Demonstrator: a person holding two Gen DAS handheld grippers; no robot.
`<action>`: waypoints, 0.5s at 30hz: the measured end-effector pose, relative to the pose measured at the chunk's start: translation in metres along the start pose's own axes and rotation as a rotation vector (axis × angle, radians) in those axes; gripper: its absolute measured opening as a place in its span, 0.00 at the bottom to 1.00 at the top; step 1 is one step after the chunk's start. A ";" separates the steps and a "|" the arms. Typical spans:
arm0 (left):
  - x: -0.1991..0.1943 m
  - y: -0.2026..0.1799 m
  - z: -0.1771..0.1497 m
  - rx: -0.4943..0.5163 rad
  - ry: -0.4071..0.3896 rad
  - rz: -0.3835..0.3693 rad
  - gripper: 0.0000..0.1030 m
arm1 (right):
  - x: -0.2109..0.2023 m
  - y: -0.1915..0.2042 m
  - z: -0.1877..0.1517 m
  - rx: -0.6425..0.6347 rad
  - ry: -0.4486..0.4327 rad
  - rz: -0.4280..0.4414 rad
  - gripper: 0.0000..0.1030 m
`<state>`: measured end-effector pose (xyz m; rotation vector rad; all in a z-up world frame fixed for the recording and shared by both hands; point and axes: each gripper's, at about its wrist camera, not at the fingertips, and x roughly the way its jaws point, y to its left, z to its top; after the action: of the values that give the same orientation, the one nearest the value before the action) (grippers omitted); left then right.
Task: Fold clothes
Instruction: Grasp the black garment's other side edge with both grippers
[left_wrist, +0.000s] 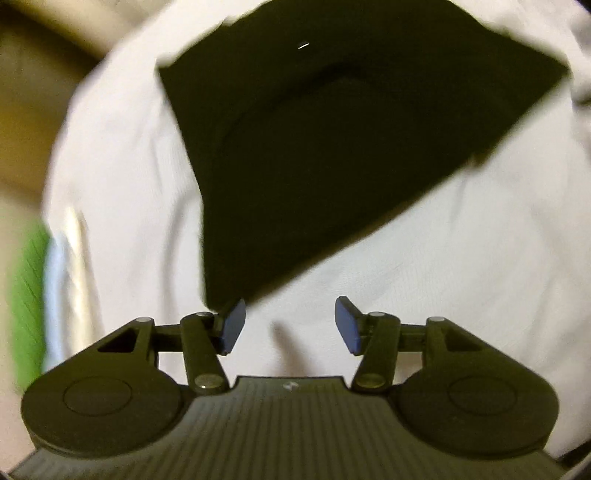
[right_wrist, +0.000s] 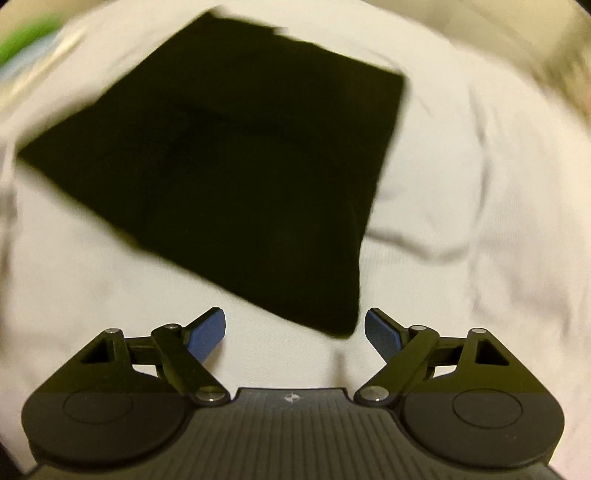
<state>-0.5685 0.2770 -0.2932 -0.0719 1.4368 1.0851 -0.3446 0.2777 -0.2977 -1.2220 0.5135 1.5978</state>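
A black garment (left_wrist: 325, 155) lies folded flat on a white sheet (left_wrist: 443, 277). In the left wrist view its near corner comes down beside the left blue pad, and my left gripper (left_wrist: 290, 325) stands open just short of that corner, with only white sheet between the pads. In the right wrist view the same black garment (right_wrist: 236, 170) reaches down to a corner close to the right pad. My right gripper (right_wrist: 294, 332) is open wide, its pads clear of the cloth. Both views are blurred by motion.
The white sheet (right_wrist: 461, 258) is wrinkled to the right of the garment. A green thing (left_wrist: 27, 288) shows at the sheet's left edge, also the green thing (right_wrist: 22, 37) at top left. Brown surroundings (left_wrist: 33, 92) lie beyond the sheet.
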 end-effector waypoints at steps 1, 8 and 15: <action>0.002 -0.005 -0.004 0.065 -0.030 0.033 0.48 | 0.002 0.008 -0.005 -0.097 -0.015 -0.033 0.82; 0.049 -0.037 -0.045 0.551 -0.122 0.247 0.45 | 0.024 0.051 -0.041 -0.619 -0.156 -0.206 0.79; 0.094 -0.042 -0.055 0.744 -0.242 0.317 0.34 | 0.057 0.056 -0.044 -0.785 -0.200 -0.319 0.69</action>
<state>-0.6048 0.2708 -0.4035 0.8125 1.5729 0.7116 -0.3724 0.2468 -0.3783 -1.5792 -0.4733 1.6589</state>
